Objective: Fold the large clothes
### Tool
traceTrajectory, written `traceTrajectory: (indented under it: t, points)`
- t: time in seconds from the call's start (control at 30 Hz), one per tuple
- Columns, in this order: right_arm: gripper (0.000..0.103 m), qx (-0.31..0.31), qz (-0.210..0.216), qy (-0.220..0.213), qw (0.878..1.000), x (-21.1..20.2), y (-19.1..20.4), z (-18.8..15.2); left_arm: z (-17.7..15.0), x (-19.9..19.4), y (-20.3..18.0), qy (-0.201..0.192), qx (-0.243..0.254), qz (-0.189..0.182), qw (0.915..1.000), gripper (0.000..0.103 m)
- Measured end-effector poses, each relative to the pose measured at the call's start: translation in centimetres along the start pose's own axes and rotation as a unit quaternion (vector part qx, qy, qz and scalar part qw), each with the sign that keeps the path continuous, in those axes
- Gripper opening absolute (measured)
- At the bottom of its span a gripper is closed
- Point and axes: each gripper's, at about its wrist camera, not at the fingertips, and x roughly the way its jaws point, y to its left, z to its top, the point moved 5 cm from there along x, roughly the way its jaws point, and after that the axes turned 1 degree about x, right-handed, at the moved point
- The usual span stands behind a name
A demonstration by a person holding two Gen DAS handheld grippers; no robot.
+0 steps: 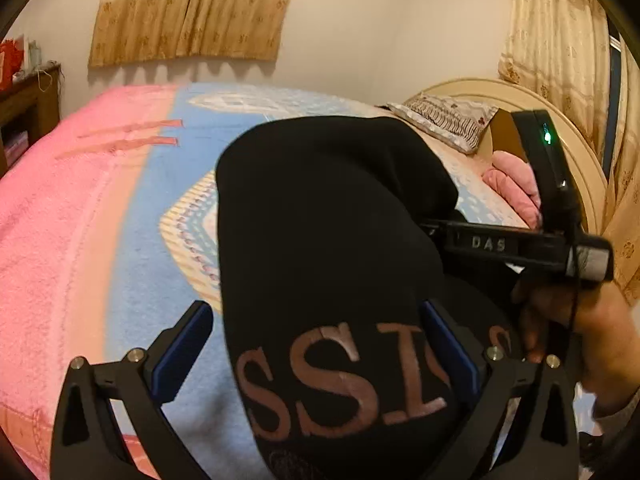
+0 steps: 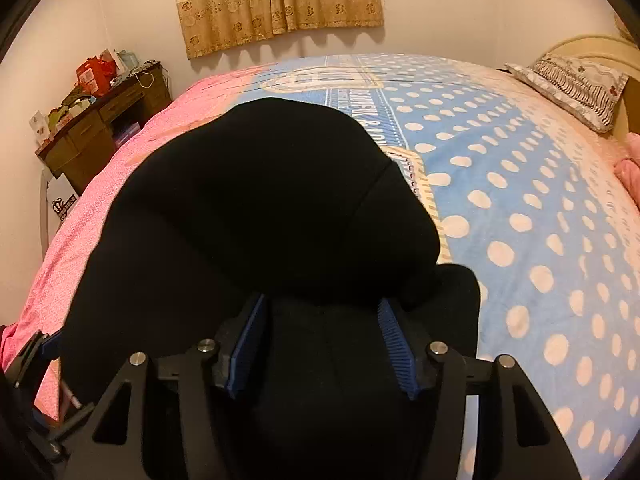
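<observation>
A large black garment (image 1: 320, 220) with pink lettering lies on the bed. In the left wrist view my left gripper (image 1: 316, 340) stands wide open over its near part, blue pads (image 1: 180, 352) on either side of the cloth. The right gripper's body (image 1: 532, 240) and the hand holding it show at the right. In the right wrist view the garment (image 2: 260, 200) is a dark mound, and my right gripper (image 2: 320, 336) is open, its blue pads (image 2: 394, 344) astride a fold of the cloth without pinching it.
The bed has a blue, pink and polka-dot blanket (image 2: 520, 200). A patterned pillow (image 2: 576, 84) and a pink cloth (image 1: 512, 184) lie by the cream headboard (image 1: 560, 128). A wooden desk (image 2: 100, 124) with clutter stands at the far left. Curtains (image 2: 276, 0) hang on the wall.
</observation>
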Motion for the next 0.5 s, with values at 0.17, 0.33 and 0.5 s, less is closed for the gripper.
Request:
traceTrajectory:
  t: [0.17,0.33,0.5]
  points:
    - [0.064,0.033,0.026,-0.022,0.999,1.7,-2.1,-0.3,0.8,1.9,-1.7,-0.004,0.047,0.017,0.9988,0.103]
    - [0.067,0.036,0.036,-0.029,0.998,2.7,-2.8,-0.7,1.1,2.9,-2.5,-0.011,0.062,0.038,0.9973,0.103]
    - [0.068,0.035,0.037,-0.037,0.998,3.2,-3.1,-1.0,0.7,3.0,-2.6,-0.023,0.067,0.044,0.9965,0.103]
